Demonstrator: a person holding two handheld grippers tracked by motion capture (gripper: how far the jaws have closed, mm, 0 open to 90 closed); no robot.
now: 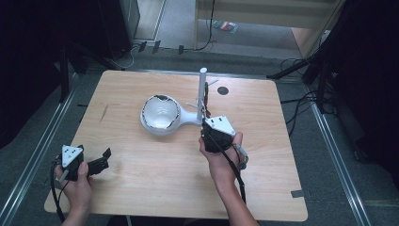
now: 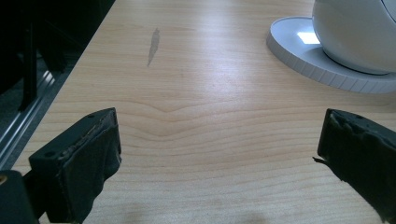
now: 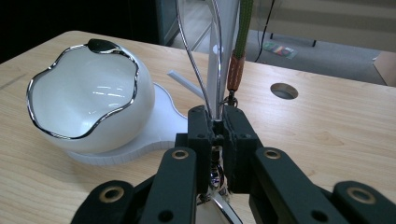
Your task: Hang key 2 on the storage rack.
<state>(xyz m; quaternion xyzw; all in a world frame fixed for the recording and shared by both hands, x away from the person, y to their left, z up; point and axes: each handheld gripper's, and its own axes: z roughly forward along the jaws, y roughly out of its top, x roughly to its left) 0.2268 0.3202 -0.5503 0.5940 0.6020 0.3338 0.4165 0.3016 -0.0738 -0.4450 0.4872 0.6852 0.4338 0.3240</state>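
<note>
Right gripper (image 3: 215,122) clamped on silver necklace chain (image 3: 196,70) beside white stand (image 1: 203,89).
Chain loops rise from the pinched jaws toward the stand's post, likely for hanging; white bowl (image 3: 88,105) sits left of stand; left gripper (image 1: 91,162) idles open, well left of the stand.

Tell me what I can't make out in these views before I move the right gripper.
- What the right gripper clamps: thin silver loops rise between its shut jaws; their lower ends are hidden by the jaws, their tops cut off by the upper edge of the right gripper view.
- The bowl in the left gripper view: cut off at top and right edges.
- High view: the hanging cord on the white stand is too small to identify.
</note>
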